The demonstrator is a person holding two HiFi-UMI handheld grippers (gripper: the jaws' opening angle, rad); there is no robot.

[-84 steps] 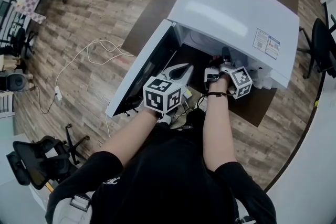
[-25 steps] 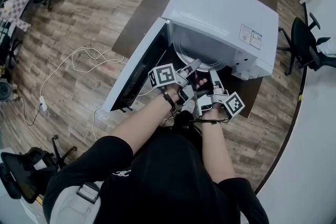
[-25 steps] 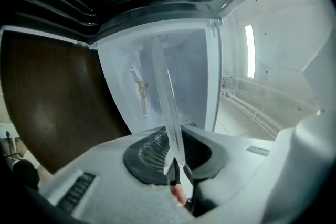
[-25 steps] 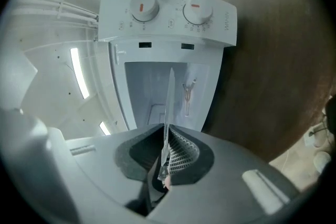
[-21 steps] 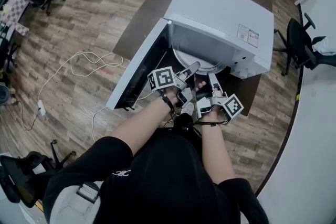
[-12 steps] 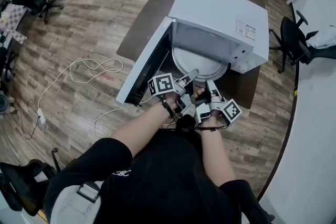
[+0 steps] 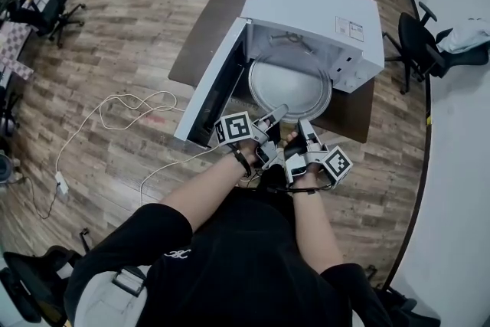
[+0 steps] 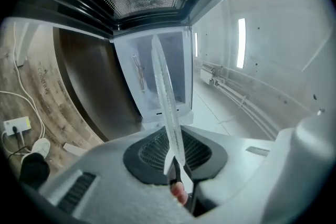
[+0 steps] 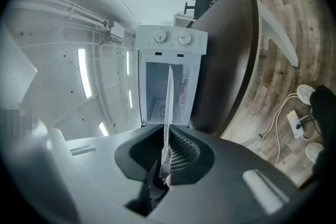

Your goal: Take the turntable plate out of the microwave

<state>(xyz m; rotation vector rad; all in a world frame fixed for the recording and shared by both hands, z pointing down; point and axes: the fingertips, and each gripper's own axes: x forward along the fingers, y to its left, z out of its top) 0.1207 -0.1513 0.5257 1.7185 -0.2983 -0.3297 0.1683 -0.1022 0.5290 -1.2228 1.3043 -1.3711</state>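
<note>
The round glass turntable plate (image 7: 289, 88) hangs level in front of the white microwave (image 7: 314, 0), its far rim at the mouth of the cavity. The microwave door (image 7: 217, 92) stands swung open at the left. My left gripper (image 7: 277, 116) is shut on the plate's near rim, and my right gripper (image 7: 304, 126) is shut on the same rim just beside it. In the left gripper view the plate (image 8: 165, 92) shows edge-on, rising from the left gripper (image 8: 176, 170) toward the microwave (image 8: 157, 76). The right gripper view shows the plate (image 9: 169, 107) edge-on between the pads of the right gripper (image 9: 164, 165), with the microwave (image 9: 170, 39) beyond.
The microwave stands on a dark brown table (image 7: 222, 11). A white cable (image 7: 130, 107) lies on the wooden floor at the left. A black office chair (image 7: 413, 42) stands to the right of the table, and more chairs (image 7: 46, 11) are at the far left.
Both grippers have drawn back toward the person with the plate in them. The plate has slid from inside the cavity to in front of the open microwave.
</note>
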